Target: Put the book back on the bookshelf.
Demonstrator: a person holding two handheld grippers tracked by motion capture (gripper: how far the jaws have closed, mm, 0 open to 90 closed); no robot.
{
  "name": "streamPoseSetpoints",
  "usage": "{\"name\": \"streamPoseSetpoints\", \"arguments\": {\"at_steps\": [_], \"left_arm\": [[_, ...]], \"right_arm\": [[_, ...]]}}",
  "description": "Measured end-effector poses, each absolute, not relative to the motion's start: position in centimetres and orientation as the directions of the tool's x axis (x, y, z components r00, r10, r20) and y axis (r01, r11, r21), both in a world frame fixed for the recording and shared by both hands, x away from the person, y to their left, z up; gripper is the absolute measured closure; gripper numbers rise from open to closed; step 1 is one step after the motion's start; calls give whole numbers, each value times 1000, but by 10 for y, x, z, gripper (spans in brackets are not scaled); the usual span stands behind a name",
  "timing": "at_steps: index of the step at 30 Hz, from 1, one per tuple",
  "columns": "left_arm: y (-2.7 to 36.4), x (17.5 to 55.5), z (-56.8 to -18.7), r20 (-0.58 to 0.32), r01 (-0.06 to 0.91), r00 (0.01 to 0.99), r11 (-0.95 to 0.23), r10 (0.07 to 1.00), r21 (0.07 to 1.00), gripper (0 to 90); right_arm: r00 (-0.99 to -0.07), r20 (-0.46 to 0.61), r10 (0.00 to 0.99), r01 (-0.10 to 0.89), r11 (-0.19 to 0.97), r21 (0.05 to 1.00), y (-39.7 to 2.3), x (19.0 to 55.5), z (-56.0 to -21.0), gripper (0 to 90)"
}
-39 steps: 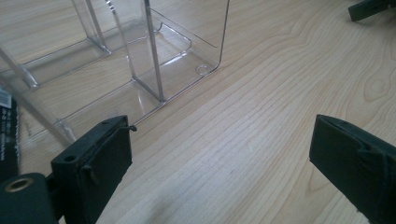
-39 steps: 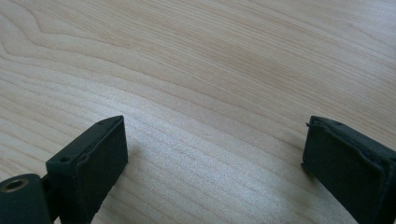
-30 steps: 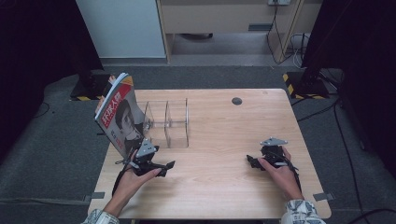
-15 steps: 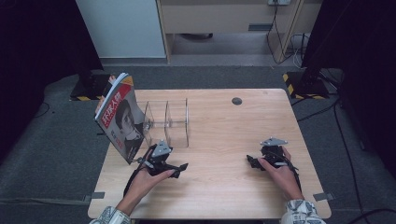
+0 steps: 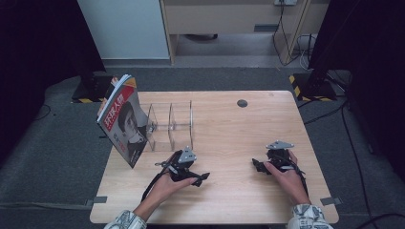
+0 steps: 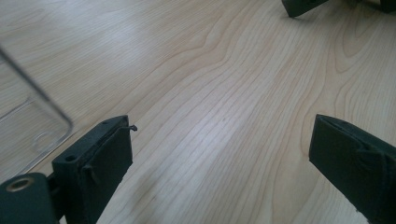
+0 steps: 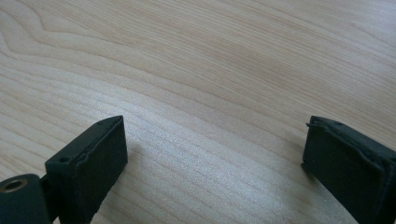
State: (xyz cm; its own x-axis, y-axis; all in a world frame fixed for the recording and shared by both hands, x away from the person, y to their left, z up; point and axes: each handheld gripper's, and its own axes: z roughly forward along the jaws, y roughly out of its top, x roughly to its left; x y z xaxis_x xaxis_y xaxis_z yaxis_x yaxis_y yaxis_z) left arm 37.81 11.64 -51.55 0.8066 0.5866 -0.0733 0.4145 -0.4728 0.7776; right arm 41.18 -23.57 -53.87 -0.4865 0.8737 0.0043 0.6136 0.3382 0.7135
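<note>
The magazine [image 5: 123, 119] leans upright against the left end of the clear rack [image 5: 170, 123], at the bench's [image 5: 248, 129] left edge. It should be light, floppy and slick-covered (pages may fan), so pinch it near the spine. Both the left gripper [image 5: 199, 178], nearest the rack, and the right gripper [image 5: 258, 165] have jaws apart, holding nothing.

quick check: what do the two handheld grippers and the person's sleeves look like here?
Both the left gripper and right gripper are black, each with two blocky, flat-faced jaws and a grey three-cornered plate on top. A black cable trails back from each along the forearm. The sleeves at the bottom edge carry a pale, patterned print.
</note>
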Motion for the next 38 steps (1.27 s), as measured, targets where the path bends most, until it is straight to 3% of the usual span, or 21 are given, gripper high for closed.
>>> {"name": "streamPoseSetpoints", "arguments": {"at_steps": [14, 19, 38], "left_arm": [[82, 388, -527, -43, 392, 836, -542, 546, 743, 52], [82, 390, -533, -35, 427, 820, -570, 571, 702, 38], [82, 387, -537, -8, 409, 822, -580, 570, 705, 27]], "right_arm": [[-488, 5, 873, 614, 339, 713, -236, 412, -539, 68], [-488, 5, 873, 613, 339, 713, -236, 412, -539, 68], [-491, 2, 871, 610, 343, 714, -236, 412, -539, 66]]}}
